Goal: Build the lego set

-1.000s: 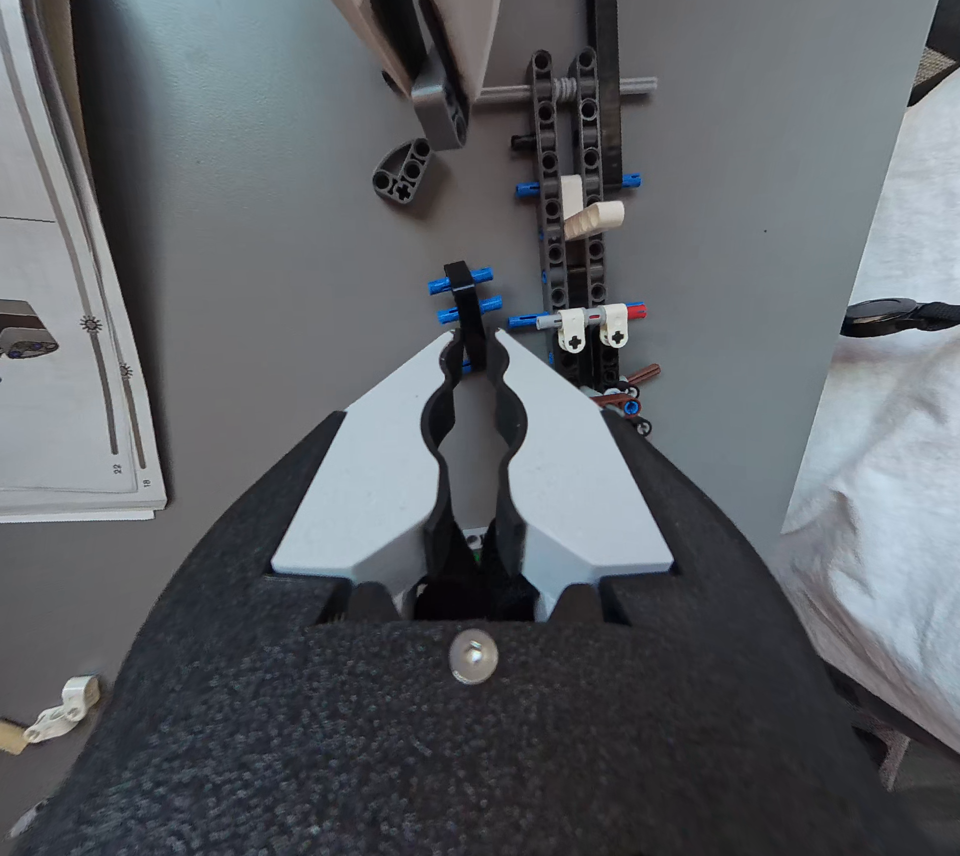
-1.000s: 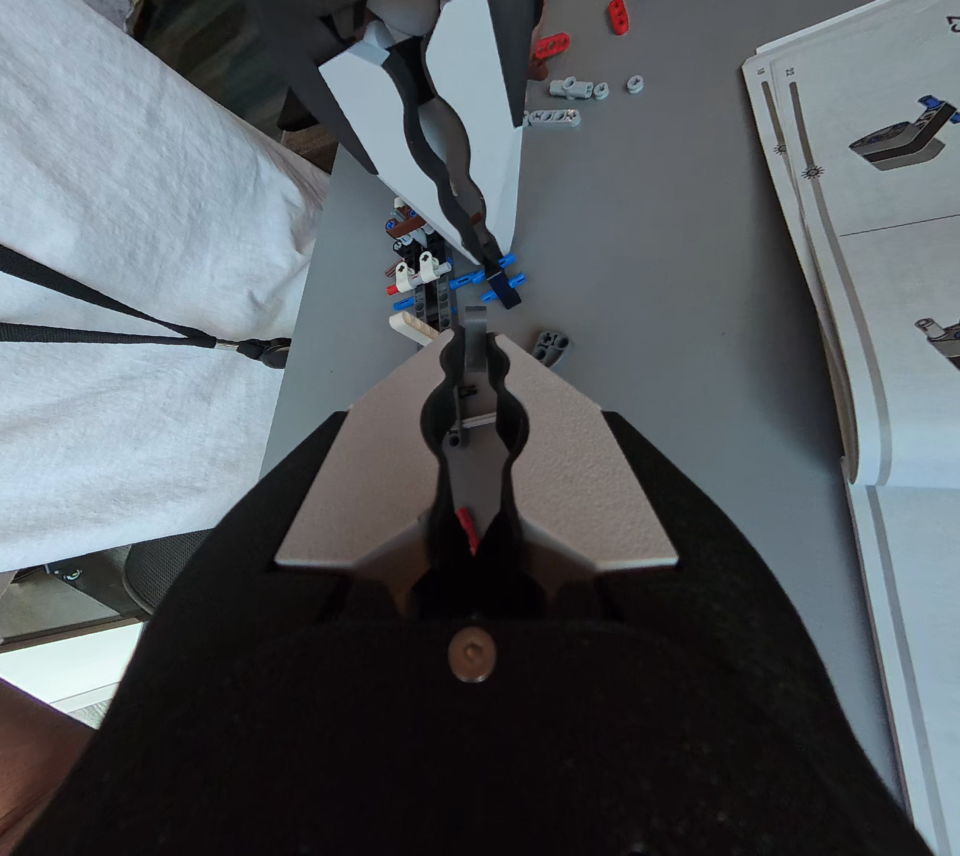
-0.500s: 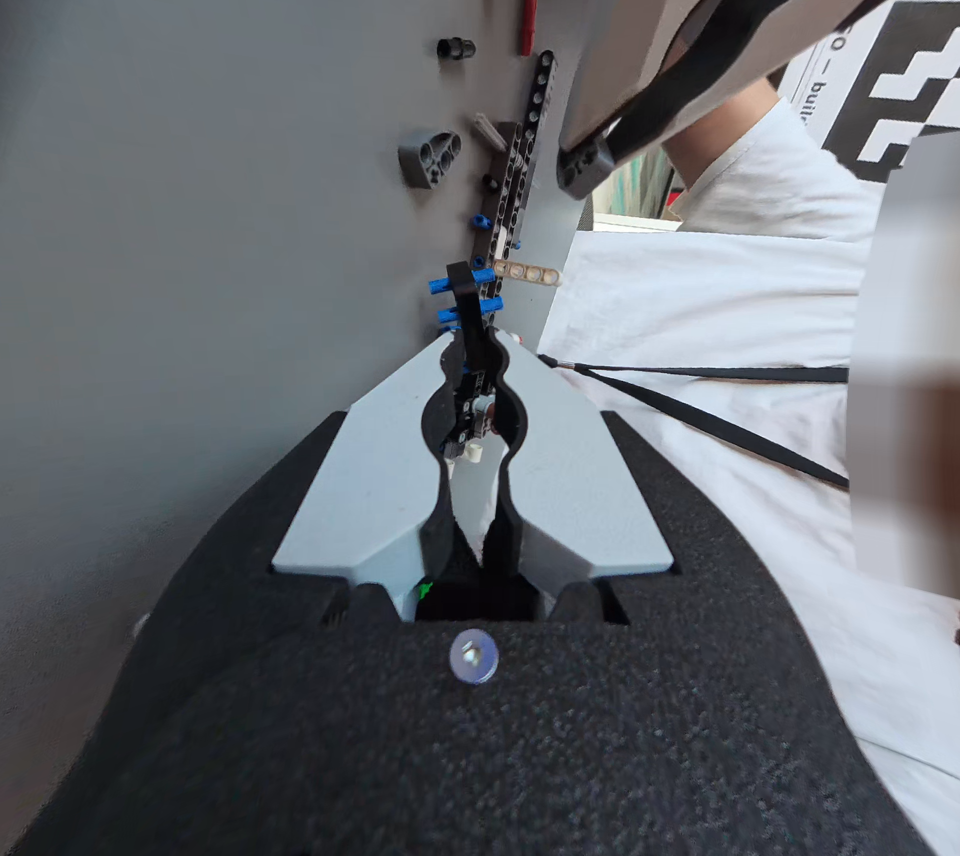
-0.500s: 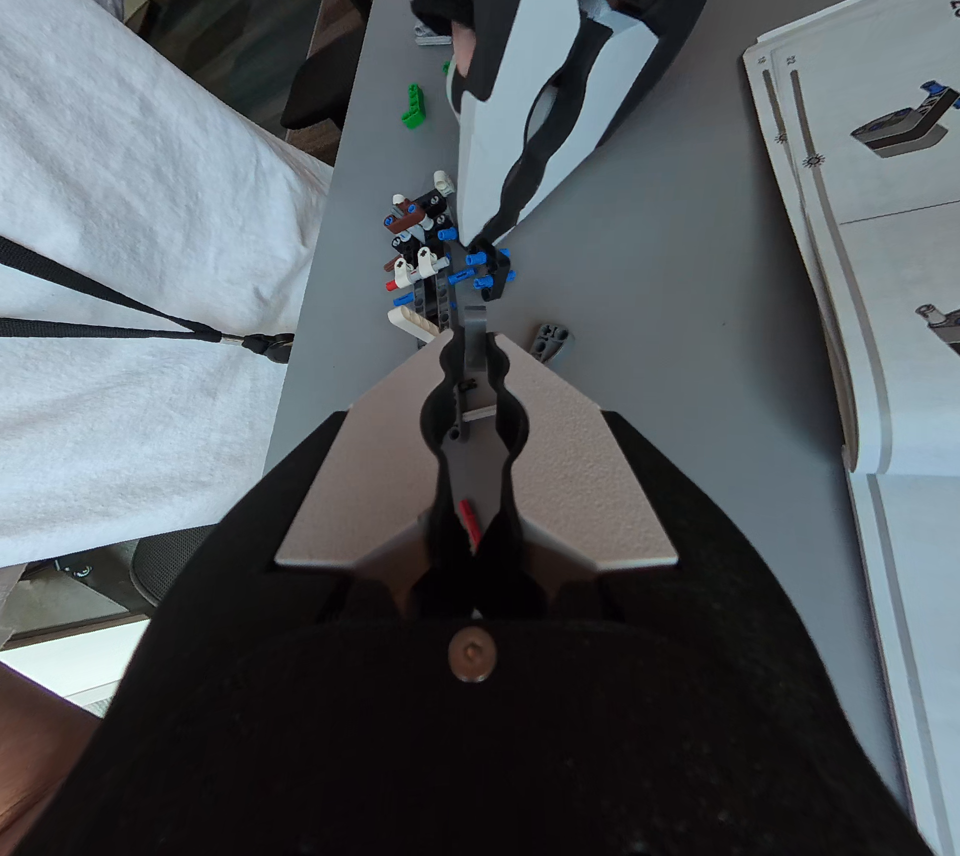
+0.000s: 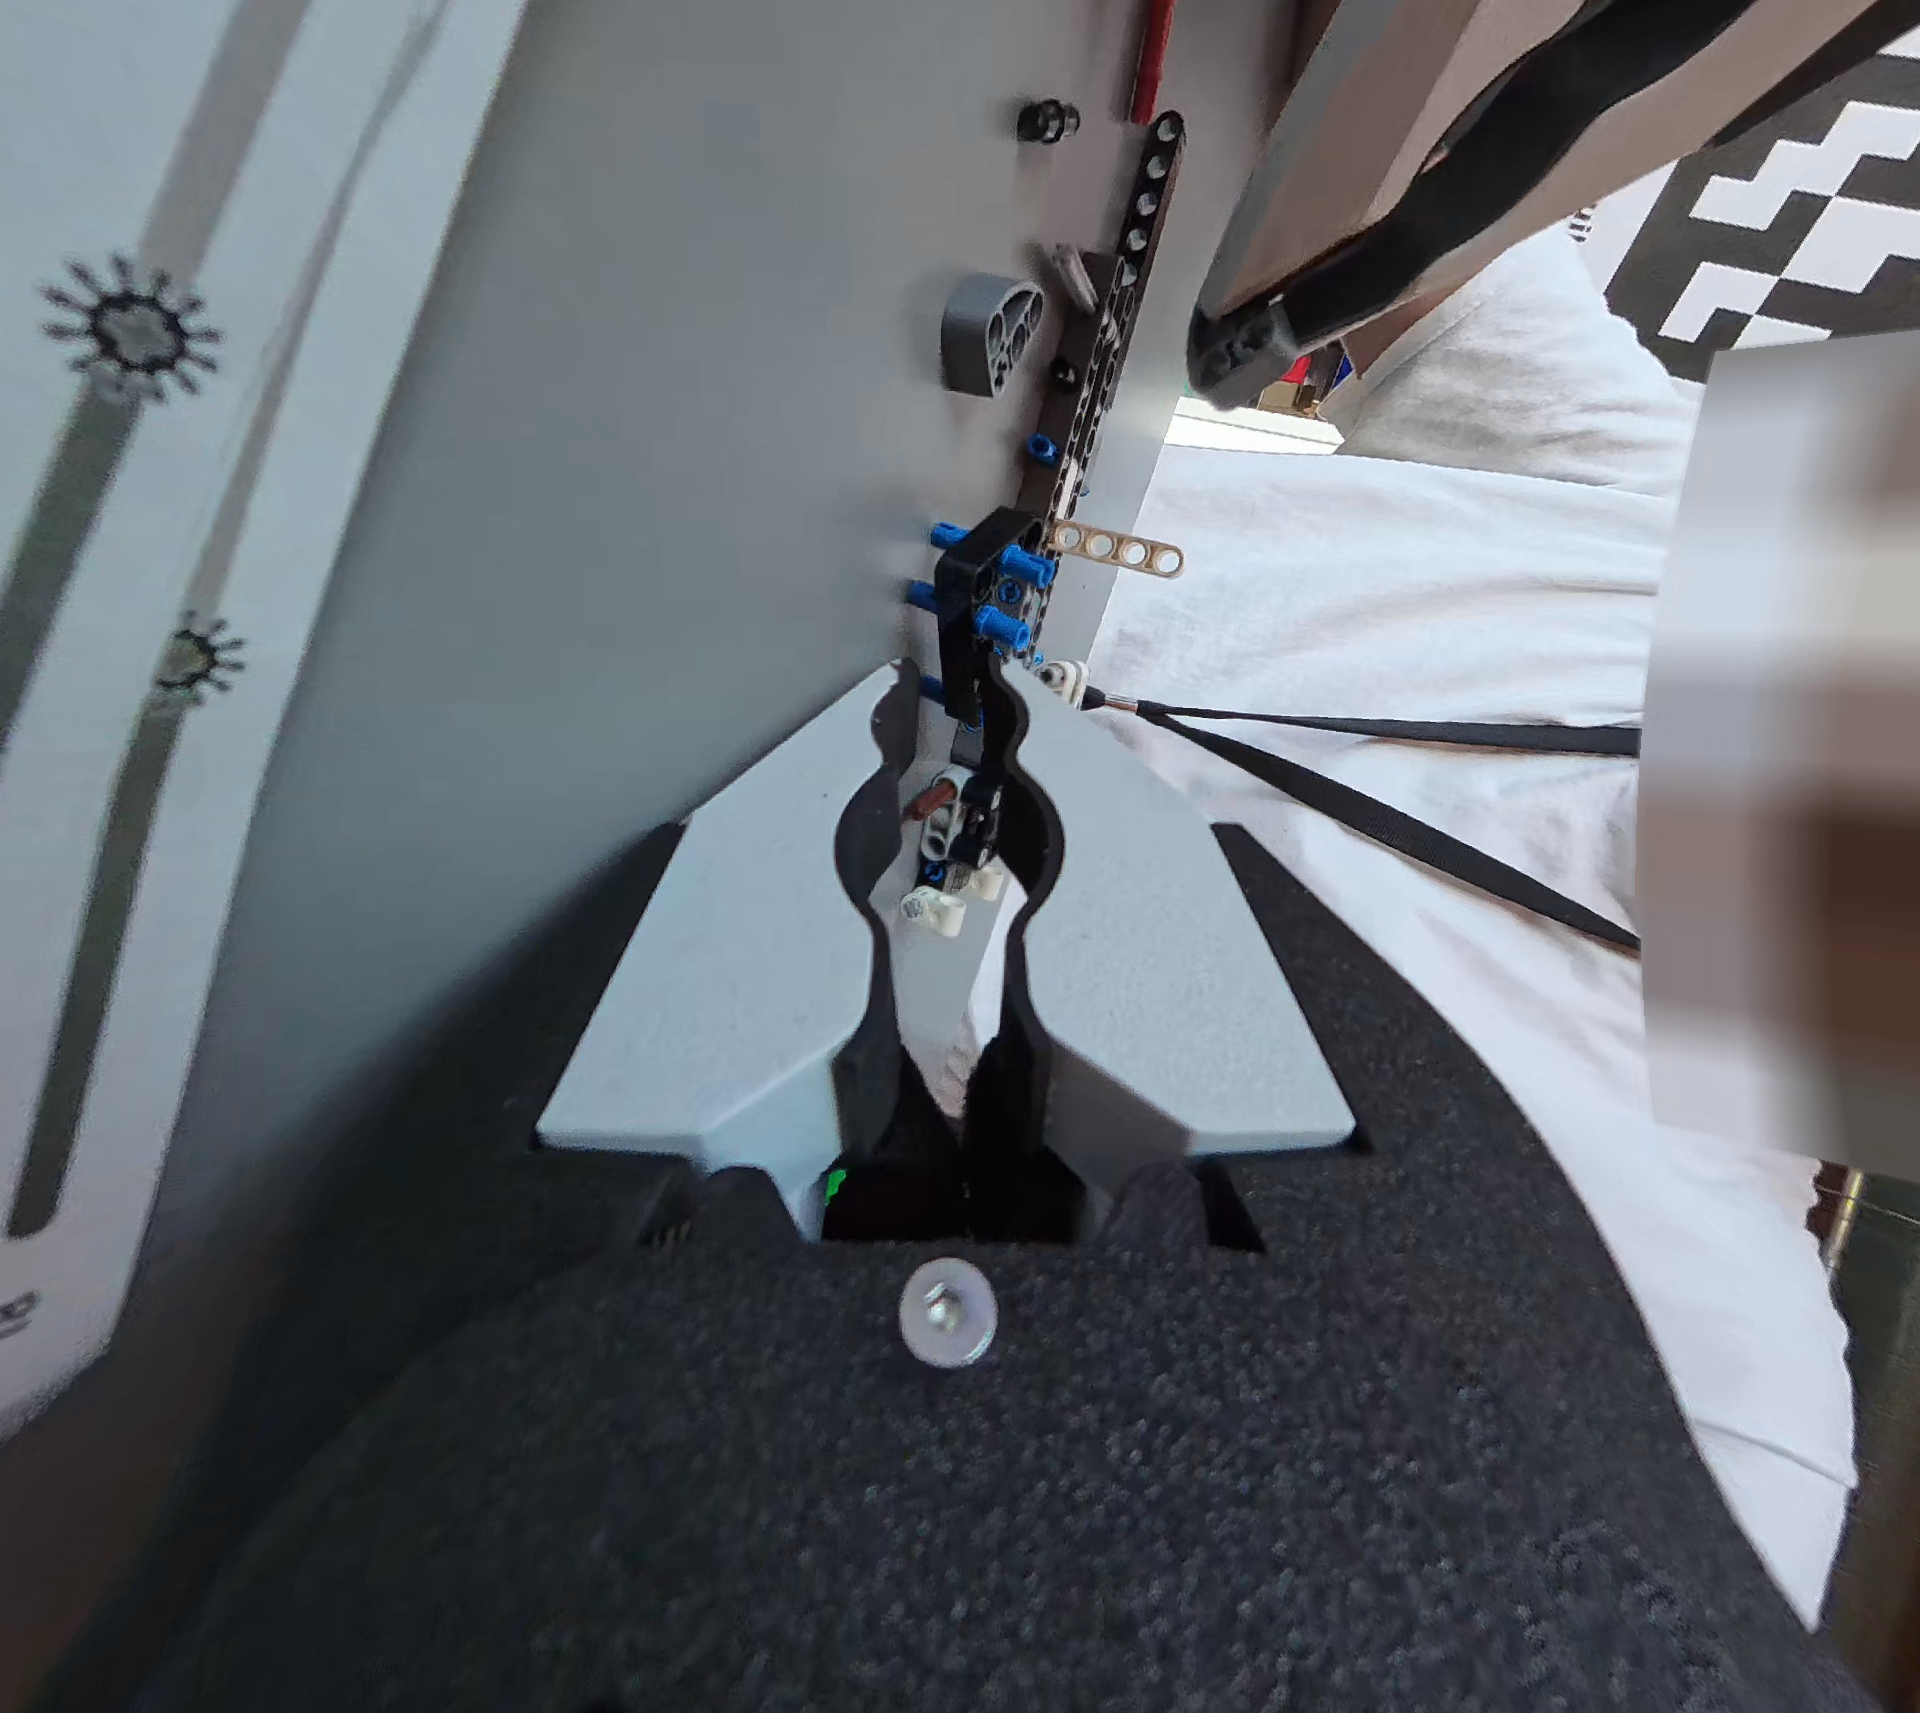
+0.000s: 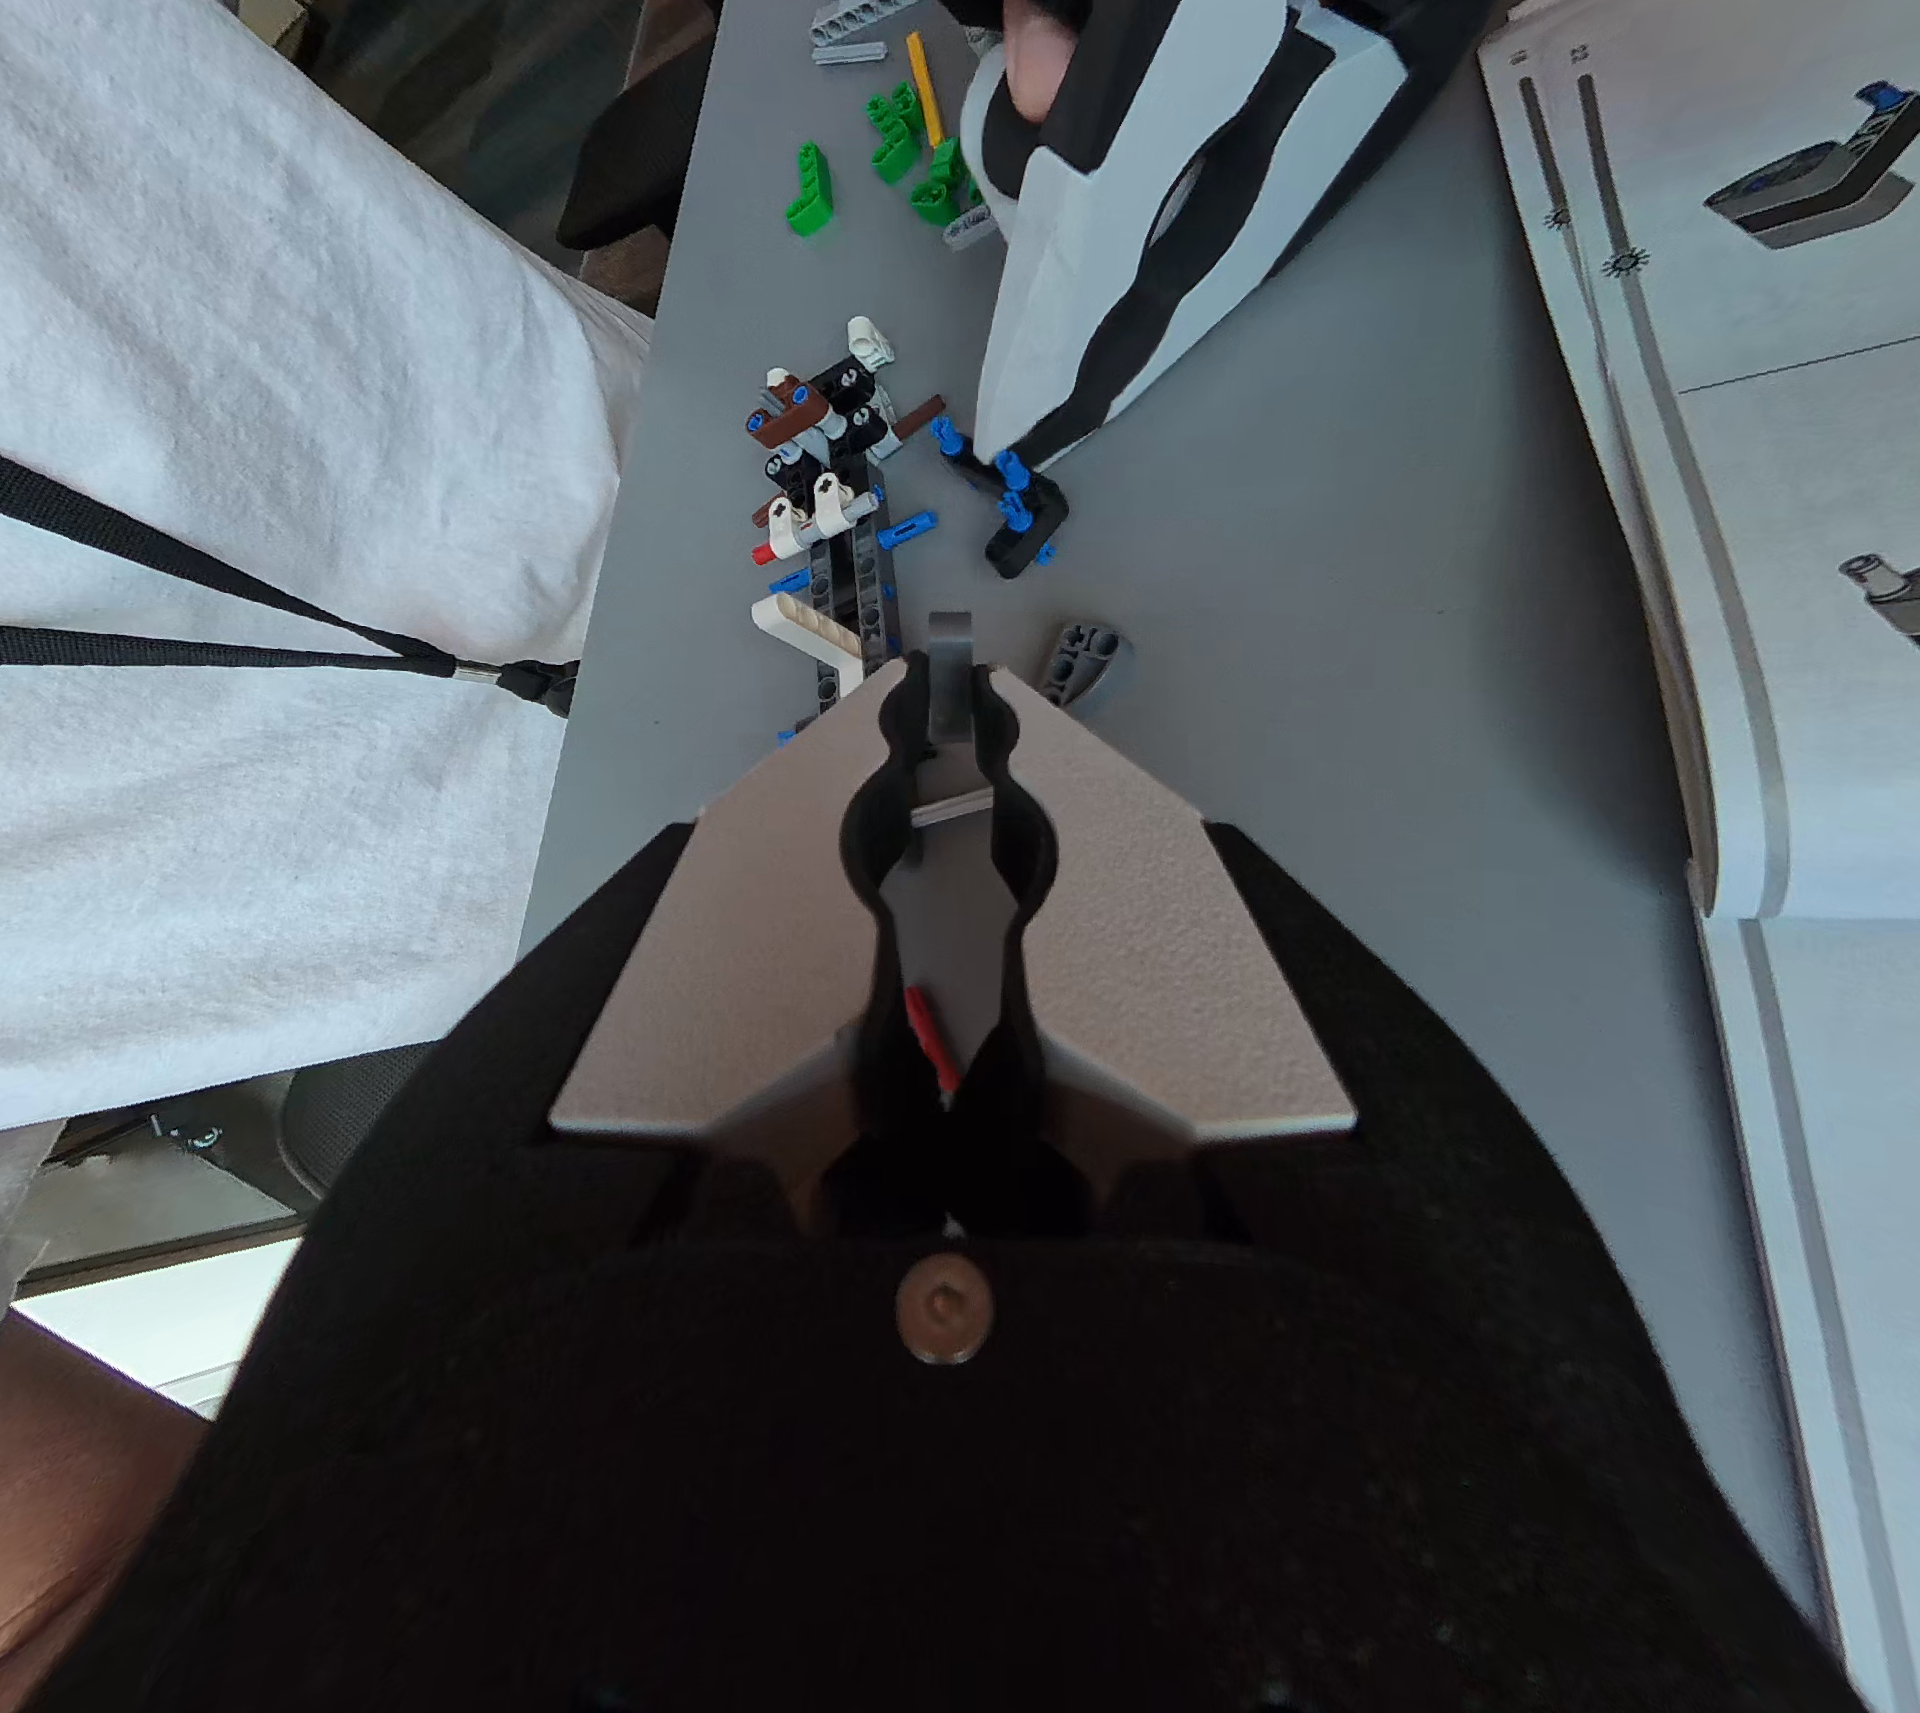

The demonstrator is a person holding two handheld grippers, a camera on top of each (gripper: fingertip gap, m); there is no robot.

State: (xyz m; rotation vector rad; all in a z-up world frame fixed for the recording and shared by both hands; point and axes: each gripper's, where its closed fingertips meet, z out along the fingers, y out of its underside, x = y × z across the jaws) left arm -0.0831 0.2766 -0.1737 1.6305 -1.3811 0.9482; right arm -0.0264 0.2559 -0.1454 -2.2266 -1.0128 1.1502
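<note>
Edges: the built-up black beam assembly (image 6: 847, 541) lies along the bench (image 6: 1299, 572) edge, with white cloth just past it.
Open room: bare bench between the assembly and the booklet (image 6: 1766, 313). A grey curved piece (image 6: 1086, 655) lies just beside the right tool.
Left tool (image 5: 951, 676): narrow. Its right pad touches the black angled beam (image 5: 961, 614) with blue pins; the left pad stands just off it.
Right tool (image 6: 948, 676): clamped on a dark grey piece (image 6: 950, 640), pads pressing both sides.
Change: half a second ago the left tool pinched the beam; now it is slack. The right grasp is unchanged.
Beam: lies on the bench beside the assembly, long arm in line with the left tool's fingers, pins sideways.
</note>
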